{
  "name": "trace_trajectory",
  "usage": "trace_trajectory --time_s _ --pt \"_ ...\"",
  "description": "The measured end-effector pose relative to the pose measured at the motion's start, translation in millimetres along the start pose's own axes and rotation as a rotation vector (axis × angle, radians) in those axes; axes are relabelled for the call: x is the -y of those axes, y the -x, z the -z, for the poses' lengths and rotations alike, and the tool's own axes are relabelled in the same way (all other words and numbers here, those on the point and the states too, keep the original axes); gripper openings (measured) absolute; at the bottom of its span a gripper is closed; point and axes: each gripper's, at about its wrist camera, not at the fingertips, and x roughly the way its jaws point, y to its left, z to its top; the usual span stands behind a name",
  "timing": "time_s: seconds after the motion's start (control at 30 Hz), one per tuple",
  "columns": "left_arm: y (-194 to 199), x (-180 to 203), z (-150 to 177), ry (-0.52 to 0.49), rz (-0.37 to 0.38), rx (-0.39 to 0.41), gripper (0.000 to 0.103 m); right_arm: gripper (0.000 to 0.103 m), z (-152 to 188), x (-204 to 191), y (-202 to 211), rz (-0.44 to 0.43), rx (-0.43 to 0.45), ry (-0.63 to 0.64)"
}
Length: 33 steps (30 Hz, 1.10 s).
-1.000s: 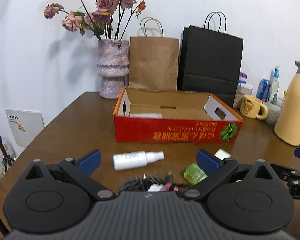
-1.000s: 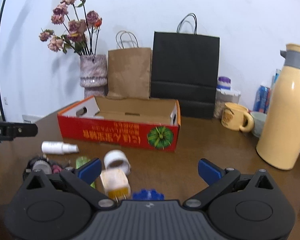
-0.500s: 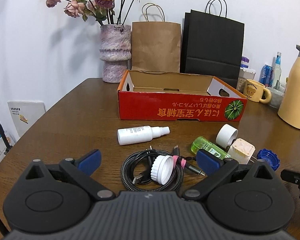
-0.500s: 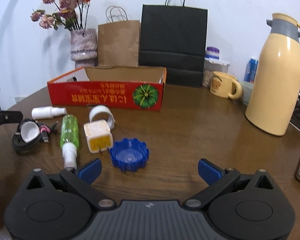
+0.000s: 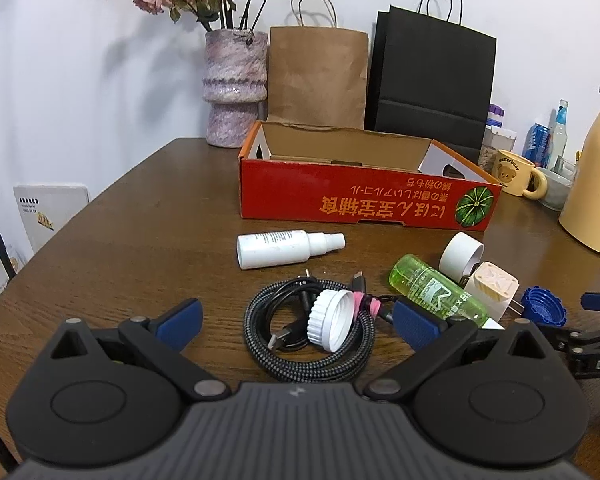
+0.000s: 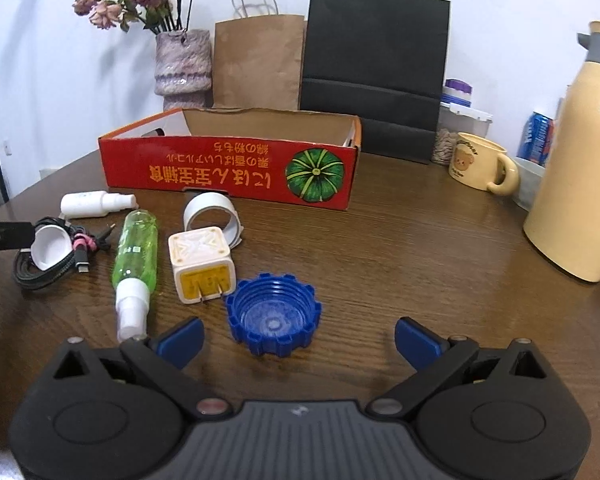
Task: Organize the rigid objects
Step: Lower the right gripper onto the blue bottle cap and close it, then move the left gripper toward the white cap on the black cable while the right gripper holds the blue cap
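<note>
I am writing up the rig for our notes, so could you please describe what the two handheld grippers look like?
Both look alike: the left gripper and right gripper each have a matte black ribbed body, two round black discs, angled black arms with silver pivot pins, and blue pads on the fingers. No hand or sleeve shows.

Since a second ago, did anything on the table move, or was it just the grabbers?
Only the grabbers moved. The left gripper and right gripper both pulled back and tipped down, so the cable coil, white cap and blue cap came into sight. Both stayed open and empty. The red box, bottles and charger lie where they were.
</note>
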Motion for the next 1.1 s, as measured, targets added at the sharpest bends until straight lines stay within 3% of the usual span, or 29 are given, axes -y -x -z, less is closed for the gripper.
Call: trace_trajectory --time_s 0.37,0.47,0.6,1.1 --pt "-3 -2 2 0.008 0.001 -0.012 0.103 0.094 -9 0 -23 -0.037 -0.05 -0.032" --pt "-4 -1 2 0.009 0.001 -0.013 0.103 0.083 -9 1 -23 -0.051 -0.041 -0.041" --pt "-6 0 3 0.009 0.0 -0.022 0.103 0.053 -9 -1 -19 -0.06 -0.016 -0.034" --pt "-8 3 3 -0.008 -0.02 -0.027 0.103 0.053 -8 1 0 -0.002 0.092 -0.046"
